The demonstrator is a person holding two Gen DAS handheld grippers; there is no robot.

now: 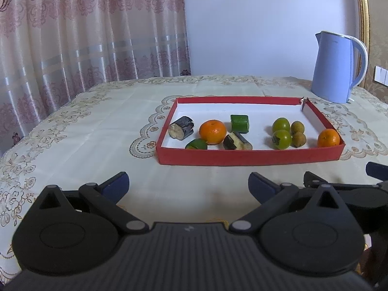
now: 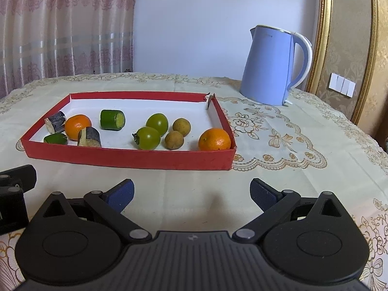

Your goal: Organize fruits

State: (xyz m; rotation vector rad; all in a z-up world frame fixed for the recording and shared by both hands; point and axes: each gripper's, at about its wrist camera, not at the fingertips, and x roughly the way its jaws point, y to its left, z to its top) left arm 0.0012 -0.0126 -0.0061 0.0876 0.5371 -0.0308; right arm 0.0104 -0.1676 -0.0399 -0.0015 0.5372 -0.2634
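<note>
A shallow red tray (image 1: 249, 157) (image 2: 131, 156) with a white floor lies on the table. On its left side sit an orange (image 1: 212, 131) (image 2: 77, 126), two dark eggplant chunks (image 1: 181, 128) (image 1: 237, 141) and two green cucumber pieces (image 1: 239, 123) (image 1: 196, 144). To the right lie two green tomatoes (image 2: 157, 123) (image 2: 148, 137), two brown longans (image 2: 181, 126) (image 2: 174, 140) and a second orange (image 1: 328, 138) (image 2: 214, 139) in the near right corner. My left gripper (image 1: 188, 186) and right gripper (image 2: 191, 192) hover open and empty before the tray's near wall.
A blue electric kettle (image 1: 334, 66) (image 2: 271, 65) stands behind the tray at the right. A patterned cloth (image 2: 278, 131) covers the table. Curtains (image 1: 84, 29) hang at the back left. Each gripper's edge shows in the other's view.
</note>
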